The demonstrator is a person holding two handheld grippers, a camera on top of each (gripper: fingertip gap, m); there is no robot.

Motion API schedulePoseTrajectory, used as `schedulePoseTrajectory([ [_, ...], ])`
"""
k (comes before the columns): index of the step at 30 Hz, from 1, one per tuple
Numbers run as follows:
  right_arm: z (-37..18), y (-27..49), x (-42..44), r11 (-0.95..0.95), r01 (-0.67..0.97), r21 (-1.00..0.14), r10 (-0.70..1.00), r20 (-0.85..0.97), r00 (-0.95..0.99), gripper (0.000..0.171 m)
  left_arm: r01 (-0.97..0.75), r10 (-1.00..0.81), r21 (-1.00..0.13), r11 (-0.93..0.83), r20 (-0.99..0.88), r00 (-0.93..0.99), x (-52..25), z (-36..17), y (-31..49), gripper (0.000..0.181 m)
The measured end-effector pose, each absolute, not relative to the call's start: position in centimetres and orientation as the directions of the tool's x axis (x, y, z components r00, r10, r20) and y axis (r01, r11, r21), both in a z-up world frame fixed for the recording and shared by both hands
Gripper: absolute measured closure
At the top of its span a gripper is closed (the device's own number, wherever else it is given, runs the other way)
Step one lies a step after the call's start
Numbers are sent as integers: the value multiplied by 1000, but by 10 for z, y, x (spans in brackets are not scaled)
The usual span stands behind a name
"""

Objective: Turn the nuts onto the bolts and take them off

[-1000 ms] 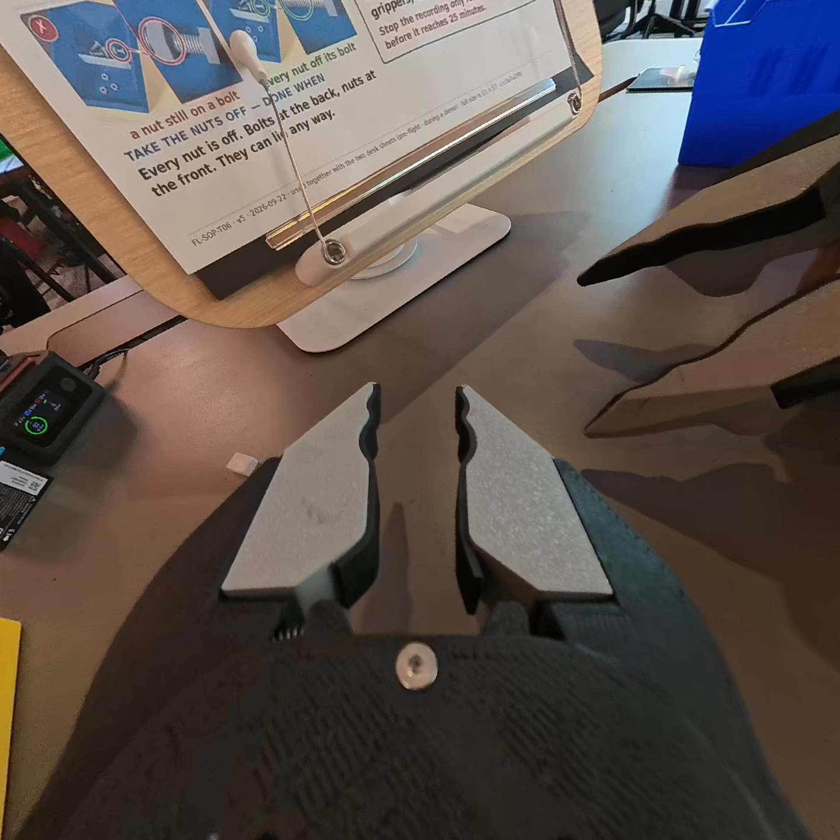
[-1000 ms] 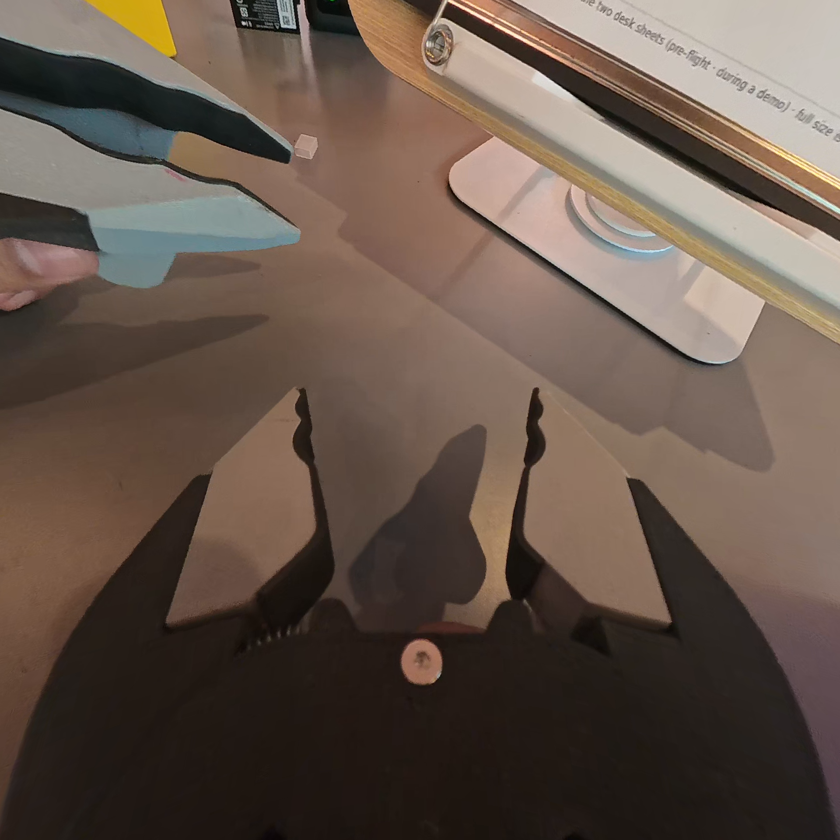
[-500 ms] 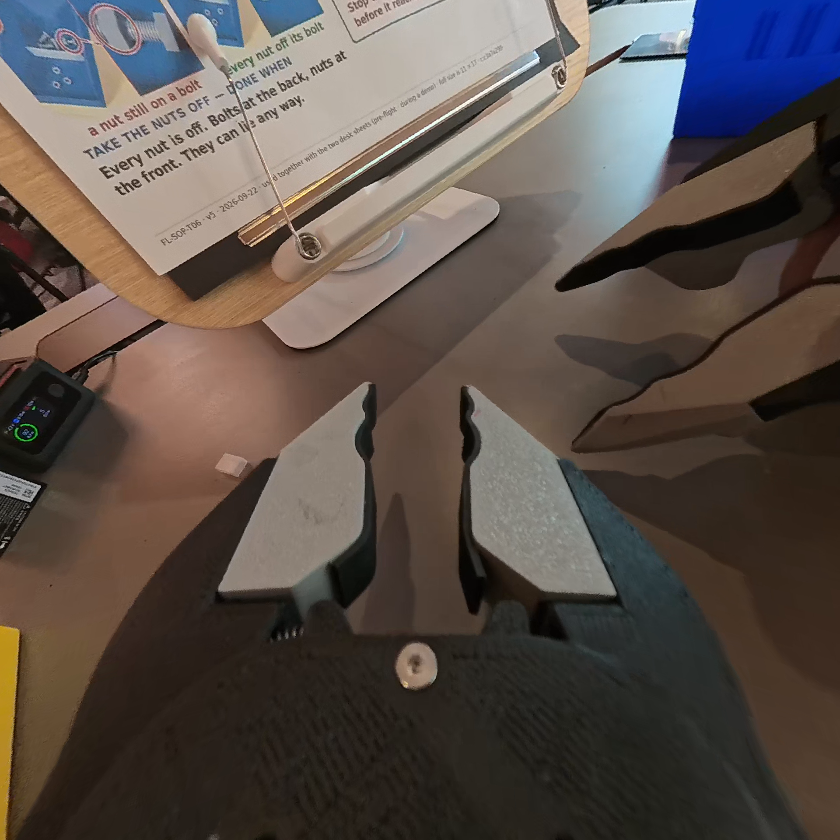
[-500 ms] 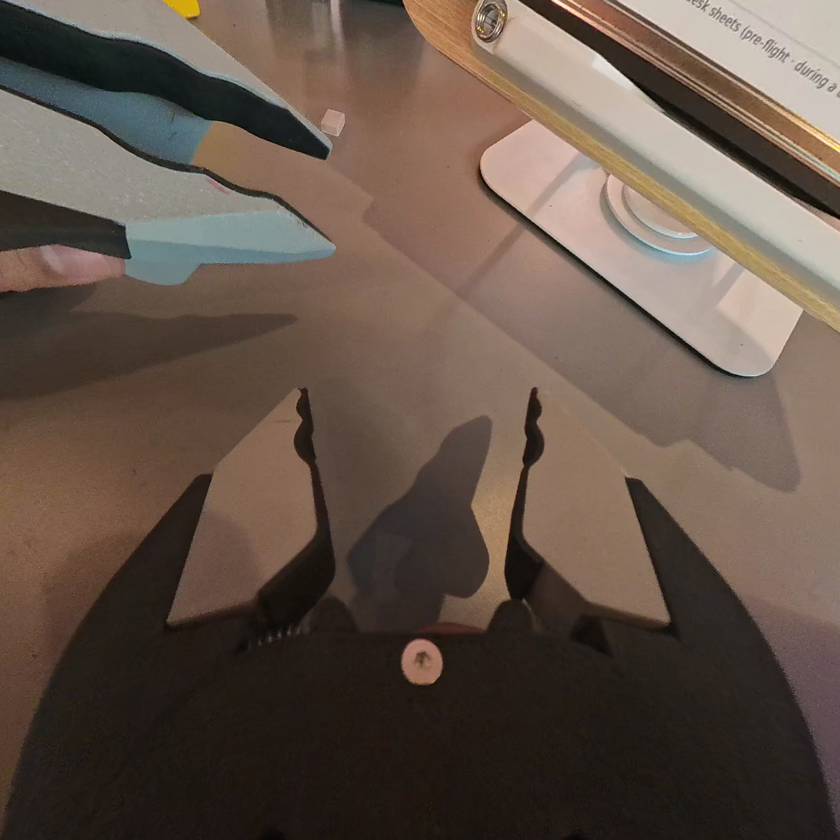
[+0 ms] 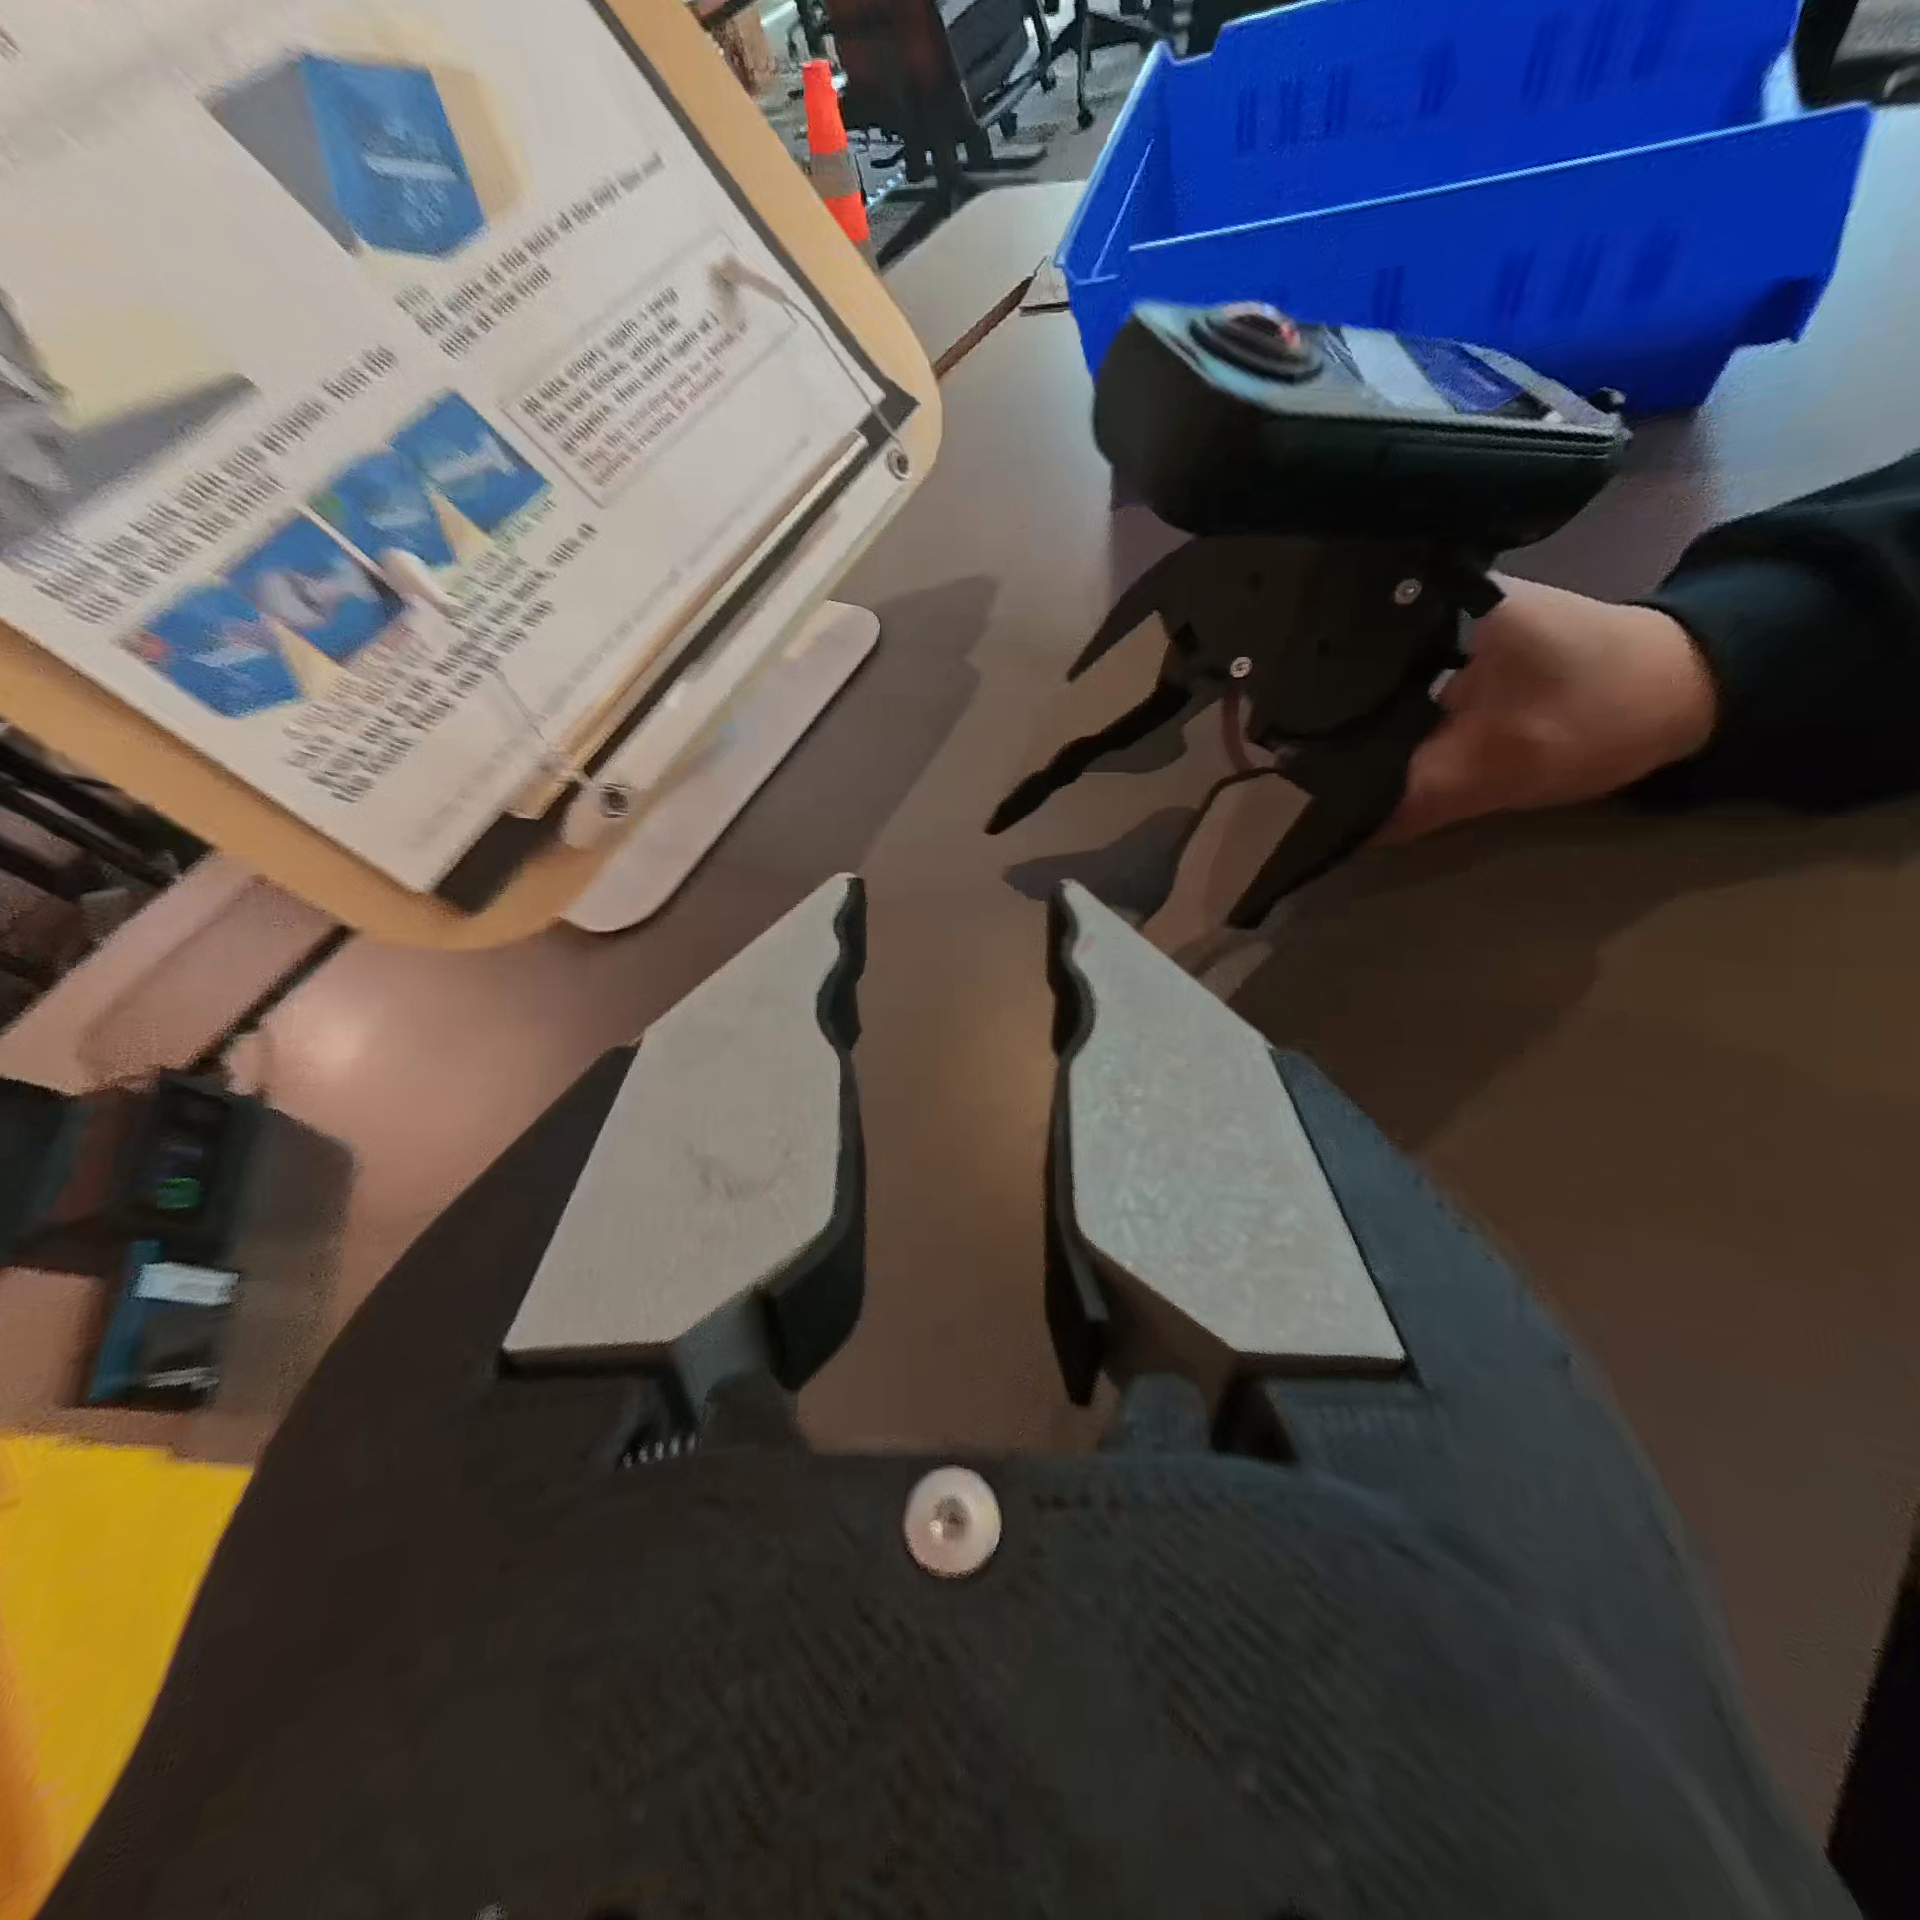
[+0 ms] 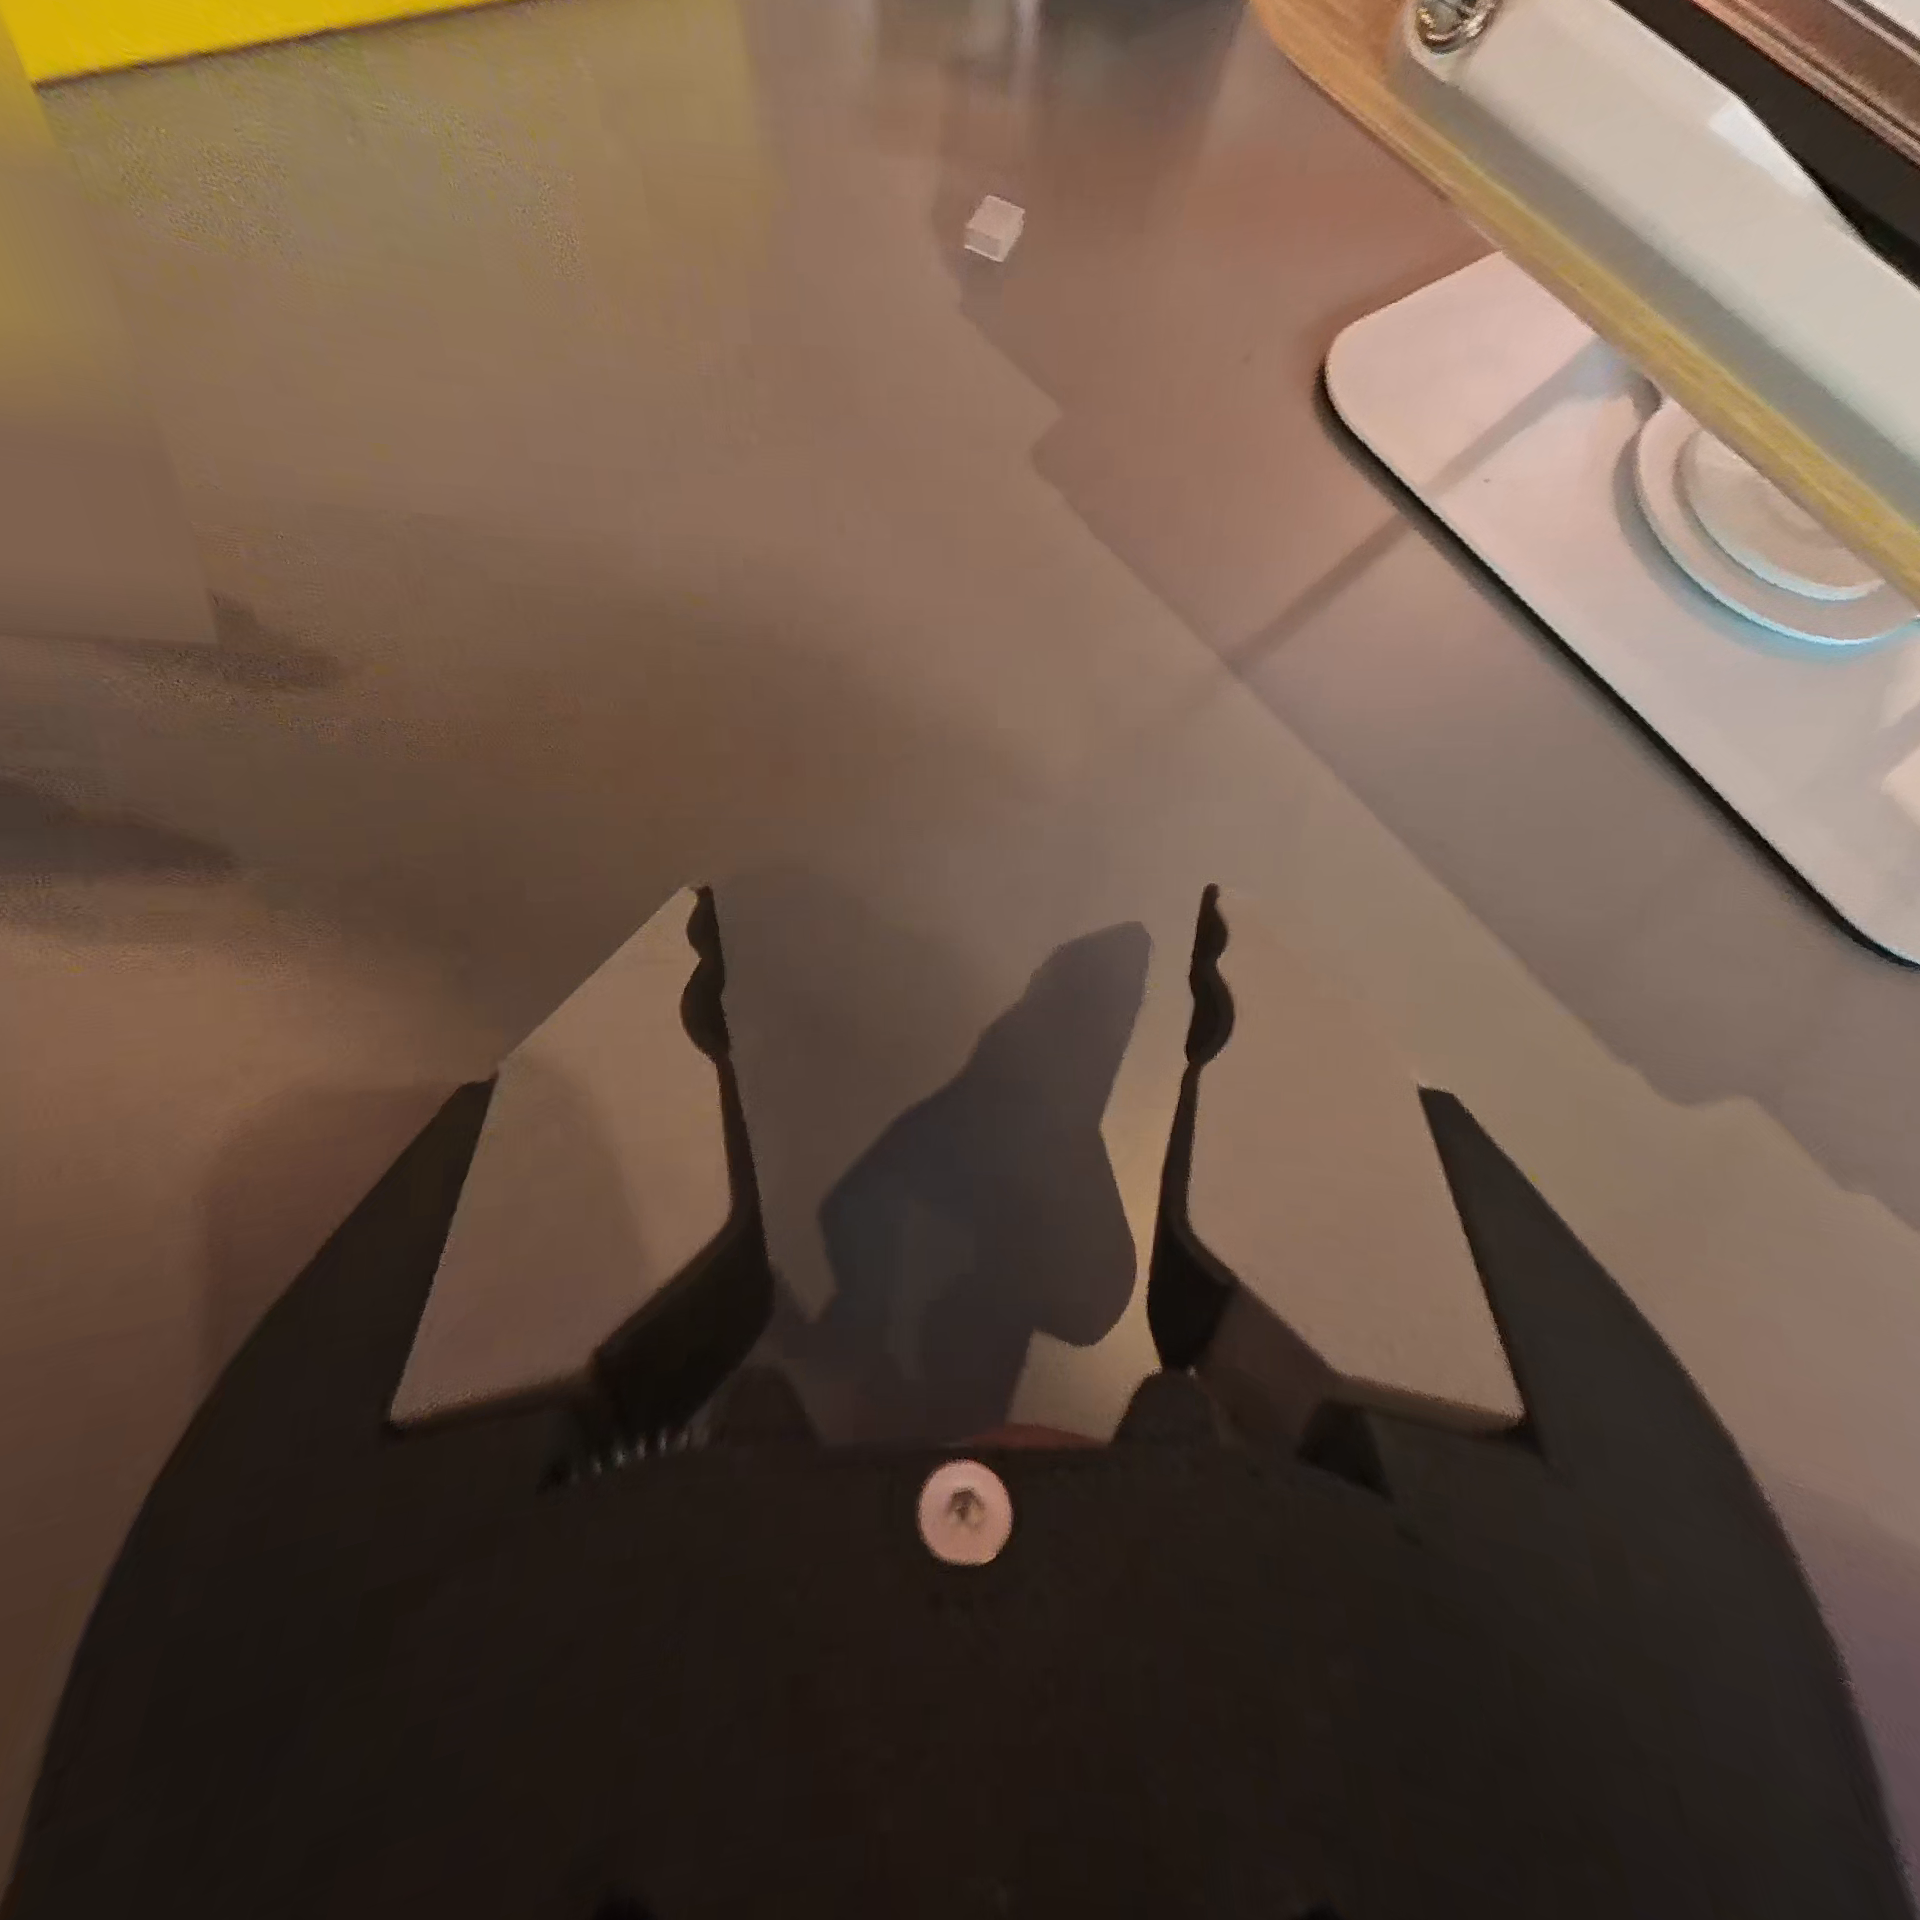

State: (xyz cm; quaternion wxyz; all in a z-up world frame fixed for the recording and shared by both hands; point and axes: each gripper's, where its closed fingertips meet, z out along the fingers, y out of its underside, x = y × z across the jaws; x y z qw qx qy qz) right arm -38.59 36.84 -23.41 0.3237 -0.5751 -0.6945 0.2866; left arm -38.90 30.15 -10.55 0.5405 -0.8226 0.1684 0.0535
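Left gripper [image 5: 951,914]: you are holding it above the brown table [image 5: 1558,1195] with its fingers released, a clear gap between the grey pads [image 5: 727,1143], nothing between them.
Right gripper [image 6: 956,914]: you are keeping its fingers spread wide over bare tabletop, gripping nothing; its shadow is falling between them. In the left wrist view it is sitting low near the table at [image 5: 1132,717], your hand [image 5: 1548,707] wrapped around its back.
Nuts and bolts: neither view is showing any nut or bolt, so you cannot tell where they are lying.
Instruction sheet [image 5: 343,416]: it is leaning on a wooden stand [image 5: 904,343] with a white base [image 6: 1507,488], ahead and left of the left gripper.
Blue bin [image 5: 1507,208]: it is standing at the far side of the table, behind the right gripper.
Small clear cube [image 6: 994,227]: it is lying on the table, well ahead of the right gripper.
Yellow object [image 5: 94,1579]: it is showing blurred at the left edge.
Dark device [image 5: 171,1164]: it is lying at the table's left, blurred.
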Motion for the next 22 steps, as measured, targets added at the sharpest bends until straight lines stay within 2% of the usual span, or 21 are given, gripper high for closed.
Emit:
schedulePoseTrajectory([
  [1,-235,366,-385,179,614,-768,983,114,-145,83,-350,-218,-862,-365,-286,933,-400,-92,294,153],
  [3,-237,364,-383,184,624,-759,982,111,-155,83,-338,-188,-853,-398,-285,940,-434,-71,281,147],
  [7,-239,363,-381,187,633,-751,982,121,-146,83,-287,-124,-830,-478,-259,958,-514,-56,259,142],
  [10,-237,365,-381,185,625,-758,983,130,-134,86,-214,-62,-818,-534,-215,975,-573,-65,244,138],
  [13,-234,368,-381,165,616,-770,986,117,-118,87,-143,-81,-797,-587,-118,990,-605,-85,227,137],
  [17,-232,372,-382,116,612,-782,993,74,-94,90,-154,-65,-748,-645,-147,987,-644,-108,216,137],
  [22,-231,384,-389,77,610,-789,997,64,-44,94,-212,-157,-592,-778,-142,977,-661,-150,211,137],
])
